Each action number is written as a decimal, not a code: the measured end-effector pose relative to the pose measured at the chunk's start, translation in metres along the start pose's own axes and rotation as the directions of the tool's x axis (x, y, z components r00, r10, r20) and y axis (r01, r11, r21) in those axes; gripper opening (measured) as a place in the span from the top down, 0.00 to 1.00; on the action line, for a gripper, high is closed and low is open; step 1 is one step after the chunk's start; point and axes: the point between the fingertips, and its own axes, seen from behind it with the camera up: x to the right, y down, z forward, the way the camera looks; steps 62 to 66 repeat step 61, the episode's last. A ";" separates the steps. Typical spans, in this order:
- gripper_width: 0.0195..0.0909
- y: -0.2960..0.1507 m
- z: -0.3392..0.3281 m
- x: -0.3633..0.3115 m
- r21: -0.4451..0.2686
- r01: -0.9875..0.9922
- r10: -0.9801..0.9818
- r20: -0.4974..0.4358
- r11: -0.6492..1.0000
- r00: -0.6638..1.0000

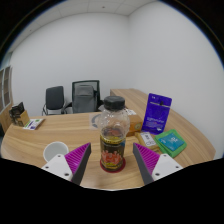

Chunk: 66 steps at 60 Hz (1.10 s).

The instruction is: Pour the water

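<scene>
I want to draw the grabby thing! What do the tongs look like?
The tongs have two fingers. Each finger is white on the outside and wedge-shaped, with a bright magenta pad on its inner face. No cables, markings or sleeve show here.

On the table, we see a bottle standing between our gripper's fingers, a cup left of them, two boxes to the right with a carton behind, chairs beyond.
</scene>
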 end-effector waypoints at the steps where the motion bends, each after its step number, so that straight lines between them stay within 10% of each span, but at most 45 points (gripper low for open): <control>1: 0.07 0.000 -0.007 -0.001 -0.003 0.004 -0.004 -0.004 1.000 1.000; 36: 0.08 0.021 -0.329 -0.092 -0.078 0.061 -0.059 0.025 0.995 0.998; 66: 0.08 0.045 -0.386 -0.103 -0.095 0.052 -0.050 0.024 0.994 0.998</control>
